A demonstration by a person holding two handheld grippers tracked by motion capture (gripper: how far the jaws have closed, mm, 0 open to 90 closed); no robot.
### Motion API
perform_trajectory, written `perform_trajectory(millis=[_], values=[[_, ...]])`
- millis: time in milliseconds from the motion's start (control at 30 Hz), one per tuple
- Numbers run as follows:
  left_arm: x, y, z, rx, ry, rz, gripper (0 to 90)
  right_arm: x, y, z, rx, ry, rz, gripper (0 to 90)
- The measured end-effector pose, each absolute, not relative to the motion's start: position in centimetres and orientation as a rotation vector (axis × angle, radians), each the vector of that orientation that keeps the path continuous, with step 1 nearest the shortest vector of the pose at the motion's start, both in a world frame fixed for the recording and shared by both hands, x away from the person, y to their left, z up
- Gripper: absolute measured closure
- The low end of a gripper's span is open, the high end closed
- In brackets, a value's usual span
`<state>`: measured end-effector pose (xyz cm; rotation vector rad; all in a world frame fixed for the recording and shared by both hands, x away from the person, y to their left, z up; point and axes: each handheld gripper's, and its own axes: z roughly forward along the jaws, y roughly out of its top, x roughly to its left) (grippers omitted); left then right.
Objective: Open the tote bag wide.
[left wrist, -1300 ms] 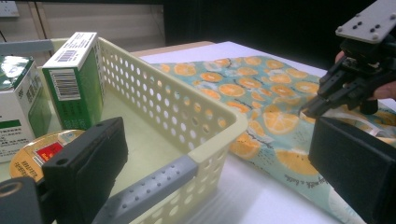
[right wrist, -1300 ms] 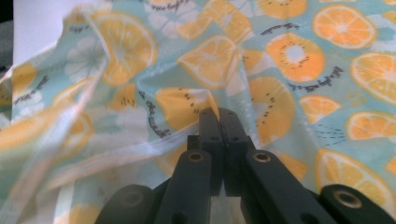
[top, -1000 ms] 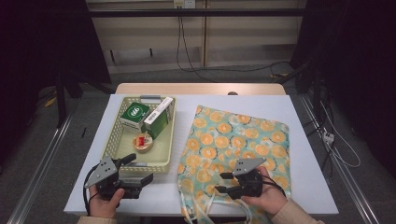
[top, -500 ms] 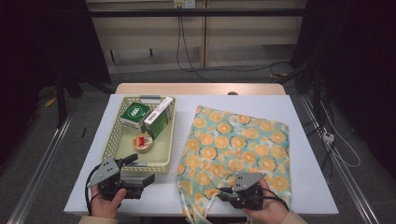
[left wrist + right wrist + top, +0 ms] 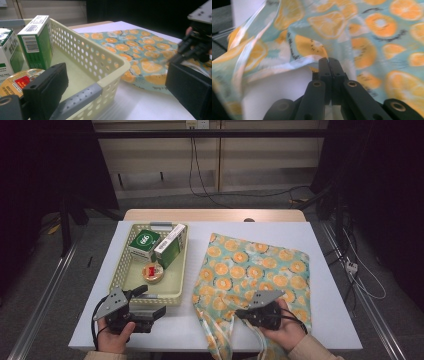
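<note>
Your right gripper has just closed its jaws on the near edge of the orange-print cloth bag, lying right of the basket on the surface. Your left gripper waits, jaws wide. Lift gently, keeping the hem pinched.

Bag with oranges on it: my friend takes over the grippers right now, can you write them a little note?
Right gripper: jaws have just closed, now shut on the bag edge near its mouth.
Left gripper: open, holding nothing, by the near end of the basket.
Basket holds two boxes and a round tin.
Done: bag edge gripped.
Left, probably: lift the mouth open and move the items in.
</note>
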<state>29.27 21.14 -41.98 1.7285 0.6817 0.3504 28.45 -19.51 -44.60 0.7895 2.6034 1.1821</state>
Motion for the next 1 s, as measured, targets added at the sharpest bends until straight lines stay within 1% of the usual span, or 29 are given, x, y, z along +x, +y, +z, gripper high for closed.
perform_trajectory(millis=[167,233,333,433,467,500,533,600,733,867,1000], values=[[29.3,21.3,-42.0,1.739,0.675,0.358,4.2,31.3,-20.1,-44.4,0.884,2.541,1.189,90.0],[29.3,21.3,-42.0,1.732,0.682,0.35,4.2,33.0,-20.4,-44.4,0.932,2.5,1.185,90.0],[29.3,21.3,-42.0,1.734,0.679,0.351,4.2,34.1,-20.5,-44.4,0.945,2.474,1.169,90.0],[29.4,21.3,-42.1,1.733,0.679,0.347,4.2,36.2,-20.7,-44.2,0.962,2.443,1.138,90.0],[29.4,21.2,-42.1,1.731,0.683,0.344,4.2,36.2,-20.7,-44.2,0.962,2.443,1.138,90.0],[29.4,21.2,-42.1,1.73,0.684,0.343,4.2,37.2,-20.9,-44.1,0.984,2.41,1.127,90.0],[29.4,21.3,-42.1,1.734,0.682,0.344,4.2,37.2,-20.9,-44.1,0.984,2.41,1.127,90.0],[29.4,21.2,-42.2,1.729,0.684,0.342,4.2,38.6,-21.2,-43.8,1.014,2.368,1.125,90.0],[29.4,21.3,-42.2,1.735,0.683,0.34,4.2,39.8,-21.3,-43.6,1.009,2.373,1.178,90.0],[29.4,21.3,-42.2,1.734,0.681,0.34,4.2,39.7,-20.7,-43.8,0.998,2.392,1.197,90.0],[29.4,21.2,-42.2,1.738,0.677,0.339,4.2,39.0,-19.3,-44.0,0.96,2.419,1.193,90.0]])
